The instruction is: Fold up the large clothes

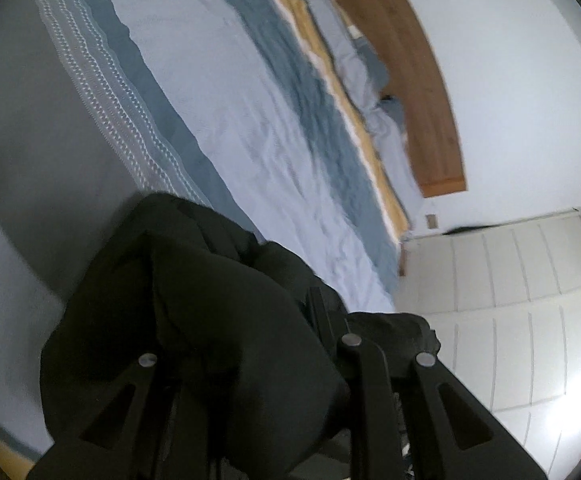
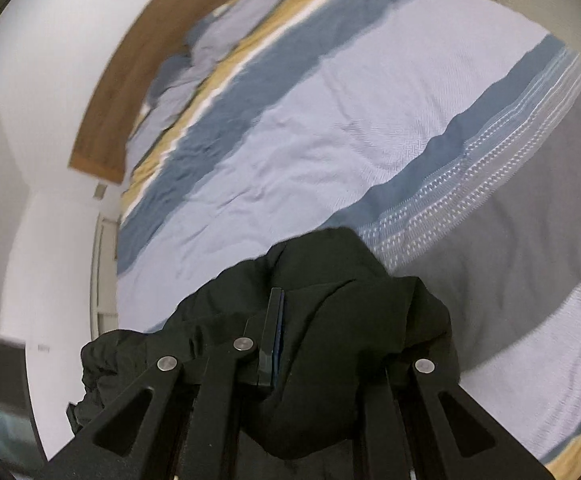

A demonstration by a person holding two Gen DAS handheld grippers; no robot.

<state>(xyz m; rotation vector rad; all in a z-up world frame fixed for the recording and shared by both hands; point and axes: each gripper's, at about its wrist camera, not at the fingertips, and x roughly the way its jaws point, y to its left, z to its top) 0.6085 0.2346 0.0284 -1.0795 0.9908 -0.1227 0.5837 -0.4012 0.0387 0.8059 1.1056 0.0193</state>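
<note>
A large black garment (image 1: pixel 194 288) hangs bunched over my left gripper (image 1: pixel 282 320), which is shut on its cloth; folds cover most of the fingers. In the right wrist view the same black garment (image 2: pixel 330 300) drapes over my right gripper (image 2: pixel 290 332), whose jaws are shut on the fabric, with one finger (image 2: pixel 272 332) showing edge-on. Both grippers hold the garment above a bed with a striped cover (image 1: pixel 218 100), seen as the striped cover (image 2: pixel 330 120) in the right wrist view.
The bed cover has pale blue, dark blue, yellow and grey bands. A wooden headboard (image 1: pixel 402 60) runs along the white wall, with rumpled pillows (image 1: pixel 370 80) before it. White cupboard doors (image 1: pixel 510 280) stand past the bed's side. The headboard (image 2: pixel 130 80) shows at upper left in the right wrist view.
</note>
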